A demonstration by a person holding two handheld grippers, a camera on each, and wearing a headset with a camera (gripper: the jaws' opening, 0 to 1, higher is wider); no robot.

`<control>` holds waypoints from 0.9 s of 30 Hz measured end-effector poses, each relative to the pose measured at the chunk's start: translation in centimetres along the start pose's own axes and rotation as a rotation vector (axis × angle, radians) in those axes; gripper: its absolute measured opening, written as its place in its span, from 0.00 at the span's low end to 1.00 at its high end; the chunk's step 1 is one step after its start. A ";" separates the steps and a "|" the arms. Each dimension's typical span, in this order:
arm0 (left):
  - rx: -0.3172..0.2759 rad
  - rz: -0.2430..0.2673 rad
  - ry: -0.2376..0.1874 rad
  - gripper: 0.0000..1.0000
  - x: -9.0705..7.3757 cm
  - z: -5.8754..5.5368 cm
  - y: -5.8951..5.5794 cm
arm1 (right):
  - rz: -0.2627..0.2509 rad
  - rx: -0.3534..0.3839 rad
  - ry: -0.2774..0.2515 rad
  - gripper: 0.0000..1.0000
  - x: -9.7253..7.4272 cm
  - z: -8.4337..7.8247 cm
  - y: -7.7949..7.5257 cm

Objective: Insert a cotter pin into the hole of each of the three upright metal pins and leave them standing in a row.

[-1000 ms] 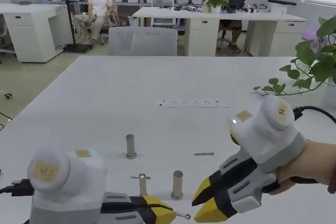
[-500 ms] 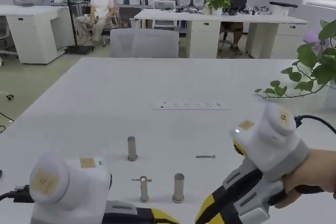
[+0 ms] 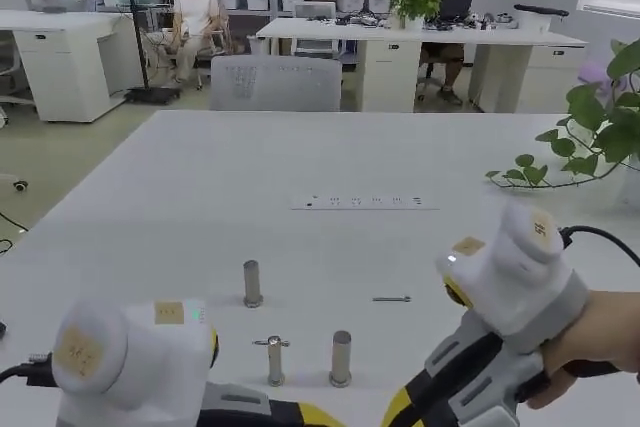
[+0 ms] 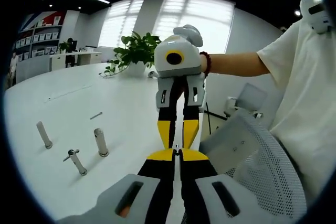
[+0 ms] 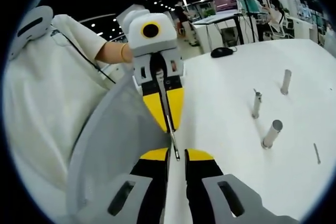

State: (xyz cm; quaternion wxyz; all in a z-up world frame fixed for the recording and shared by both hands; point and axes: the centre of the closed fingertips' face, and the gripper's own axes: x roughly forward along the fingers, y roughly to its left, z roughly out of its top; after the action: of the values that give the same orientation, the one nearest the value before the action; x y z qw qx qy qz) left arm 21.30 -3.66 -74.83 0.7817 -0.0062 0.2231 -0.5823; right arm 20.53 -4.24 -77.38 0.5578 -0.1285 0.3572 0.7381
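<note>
Left hand-held gripper (image 5: pixel 165 119), cotter pin (image 5: pixel 174 145) between jaws

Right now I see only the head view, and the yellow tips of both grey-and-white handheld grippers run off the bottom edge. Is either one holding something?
Observer: Yes. The right gripper view shows the left gripper shut on a thin silver metal cotter pin, which sticks out past its tips.
Operator: And the other one?
Observer: In the left gripper view, the right gripper faces it tip to tip. Its jaws are slightly apart and not yet closed on the pin.
</note>
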 end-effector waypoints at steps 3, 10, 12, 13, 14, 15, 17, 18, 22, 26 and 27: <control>0.003 -0.006 -0.003 0.00 0.0 0.1 -0.1 | 0.009 -0.004 0.001 0.11 0.1 0.0 0.2; 0.007 -0.018 0.000 0.00 -0.1 0.1 -0.3 | 0.019 -0.017 0.006 0.07 0.1 -0.1 0.5; 0.010 -0.024 0.002 0.00 -0.1 0.0 -0.4 | 0.021 -0.020 0.008 0.06 0.1 -0.1 0.5; 0.010 -0.024 0.003 0.00 -0.1 0.0 -0.4 | 0.023 -0.021 0.009 0.06 0.1 -0.1 0.5; 0.011 -0.027 0.004 0.00 0.0 0.0 -0.4 | 0.024 -0.025 0.010 0.06 0.1 -0.1 0.5; 0.013 -0.029 0.005 0.00 -0.1 -0.1 -0.4 | 0.026 -0.027 0.010 0.06 0.2 -0.2 0.6; 0.014 -0.032 0.008 0.00 0.0 -0.1 -0.5 | 0.030 -0.030 0.013 0.06 0.2 -0.2 0.7; 0.016 -0.032 0.010 0.00 0.0 -0.2 -0.5 | 0.031 -0.040 0.014 0.05 0.2 -0.3 0.7; 0.020 -0.035 0.018 0.01 0.0 -0.3 -0.5 | 0.034 -0.112 0.030 0.04 0.3 -0.4 0.7; 0.042 -0.018 0.024 0.01 0.1 -0.5 -0.3 | 0.014 -0.141 0.049 0.03 0.3 -0.5 0.3; 0.045 -0.011 0.026 0.01 0.1 -0.5 -0.2 | 0.009 -0.143 0.053 0.03 0.3 -0.5 0.3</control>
State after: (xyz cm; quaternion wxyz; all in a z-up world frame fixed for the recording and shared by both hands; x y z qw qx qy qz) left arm 21.01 -3.71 -75.27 0.7756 0.0177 0.2199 -0.5914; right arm 20.06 -4.40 -77.82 0.5341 -0.1857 0.3188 0.7607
